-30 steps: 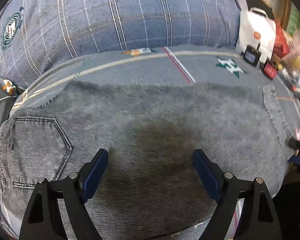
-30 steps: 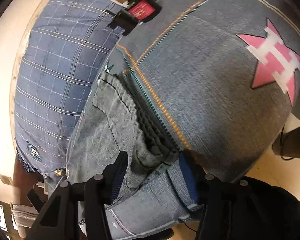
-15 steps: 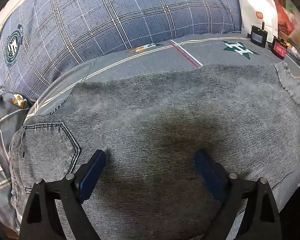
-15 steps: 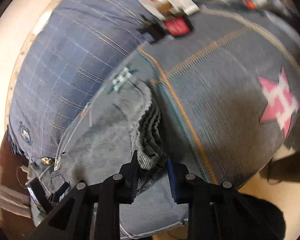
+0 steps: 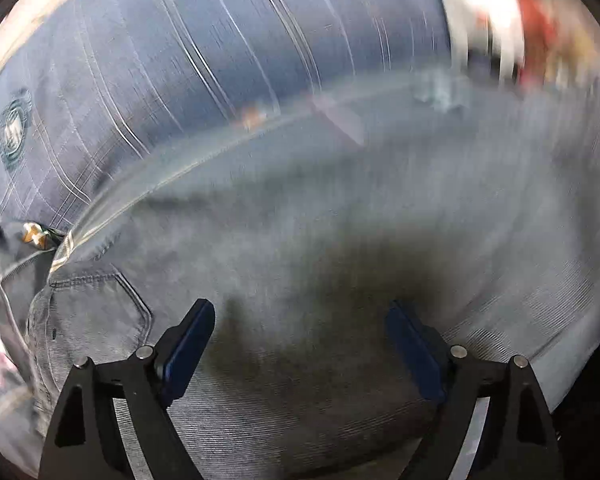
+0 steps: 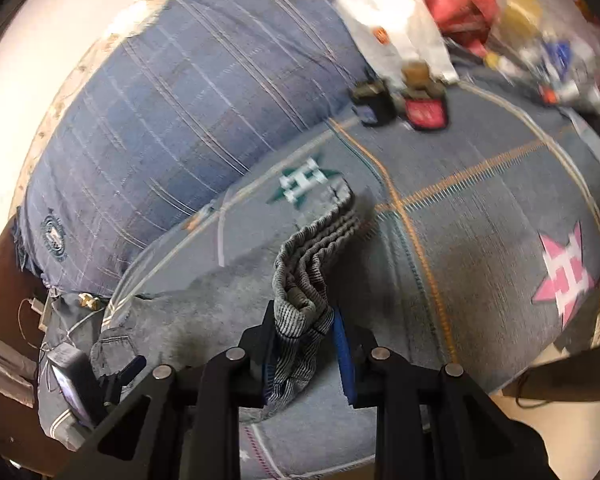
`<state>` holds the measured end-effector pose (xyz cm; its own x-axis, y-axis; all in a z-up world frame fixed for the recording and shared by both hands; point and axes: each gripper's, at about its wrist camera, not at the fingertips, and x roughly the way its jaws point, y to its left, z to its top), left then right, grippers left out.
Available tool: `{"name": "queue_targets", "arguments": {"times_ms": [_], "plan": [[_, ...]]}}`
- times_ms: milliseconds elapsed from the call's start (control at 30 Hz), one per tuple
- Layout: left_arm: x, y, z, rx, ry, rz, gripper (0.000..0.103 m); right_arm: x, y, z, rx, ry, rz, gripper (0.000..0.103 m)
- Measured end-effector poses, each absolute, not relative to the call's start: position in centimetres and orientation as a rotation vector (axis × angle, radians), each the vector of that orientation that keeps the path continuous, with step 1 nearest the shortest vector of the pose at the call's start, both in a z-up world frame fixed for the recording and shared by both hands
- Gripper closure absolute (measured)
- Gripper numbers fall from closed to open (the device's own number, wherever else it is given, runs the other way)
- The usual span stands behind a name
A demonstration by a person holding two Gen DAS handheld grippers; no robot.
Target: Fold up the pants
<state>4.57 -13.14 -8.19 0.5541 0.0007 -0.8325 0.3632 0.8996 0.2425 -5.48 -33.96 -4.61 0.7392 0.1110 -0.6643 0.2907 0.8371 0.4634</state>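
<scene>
1. Left gripper [image 5: 300, 344]: its jaws stand wide apart and empty, as they did a second ago. It hovers above the seat of the pants [image 5: 339, 280], with the back pocket [image 5: 96, 312] left of its left pad. This view is now blurred by motion.
2. Pants: one pair, grey denim, spread on the bed cover [image 6: 479, 240] in front of the plaid pillow [image 6: 172, 120], waist end nearest the left gripper.
3. Right gripper [image 6: 303, 344]: its jaws have just been closing and now pinch the bunched hem of the pants between them. A second ago that hem lay on the bed cover; it is now lifted clear, the fabric trailing back toward the pillow.
4. Judgement: the grasp is made and the fold toward the waist is starting.
5. Count: two grippers, one pair of pants, one pillow; the clutter right of the pillow is too blurred to count.
</scene>
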Motion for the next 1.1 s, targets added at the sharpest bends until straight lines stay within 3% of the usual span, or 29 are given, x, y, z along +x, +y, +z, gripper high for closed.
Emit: {"name": "queue_targets", "arguments": {"times_ms": [167, 267, 433, 500, 533, 567, 633, 900, 967, 1033, 1100], "plan": [[4.8, -10.0, -6.3, 0.254, 0.978, -0.261, 0.014, -3.8, -27.4, 0.7, 0.438, 0.669, 0.017, 0.076], [3.4, -3.1, -4.5, 0.046, 0.956, -0.179, 0.014, -2.8, -20.3, 2.7, 0.316, 0.638, 0.156, 0.076], [-0.7, 8.5, -2.4, -0.175, 0.875, 0.055, 0.014, -0.9, -9.6, -1.1, 0.179, 0.732, 0.384, 0.075], [-1.9, 11.4, -2.4, -0.223, 0.877, 0.108, 0.014, 0.6, -5.9, -5.4, 0.145, 0.840, 0.461, 0.070], [-2.4, 12.4, -2.3, -0.241, 0.878, 0.126, 0.014, 1.3, -4.9, -7.2, 0.132, 0.883, 0.476, 0.063], [-2.7, 12.9, -2.3, -0.250, 0.879, 0.137, 0.014, 2.1, -4.1, -9.5, 0.127, 0.942, 0.487, 0.049], [-2.9, 12.4, -1.7, -0.244, 0.872, 0.130, 0.014, 2.6, -4.4, -12.2, 0.195, 0.984, 0.505, 0.041], [-2.0, 3.7, 1.5, -0.127, 0.773, -0.052, 0.014, -0.2, -16.5, -9.1, 0.608, 0.790, 0.485, 0.021], [-0.8, 1.2, 0.1, -0.019, 0.805, -0.046, 0.014, 0.9, -18.2, -11.3, 0.665, 0.886, 0.453, 0.021], [1.5, -1.9, -4.7, 0.199, 0.970, -0.020, 0.014, 2.3, -19.6, -13.9, 0.728, 1.042, 0.437, 0.021], [1.9, -2.6, -7.5, 0.256, 1.036, -0.020, 0.014, 2.6, -21.1, -12.5, 0.773, 1.003, 0.477, 0.021]]}}
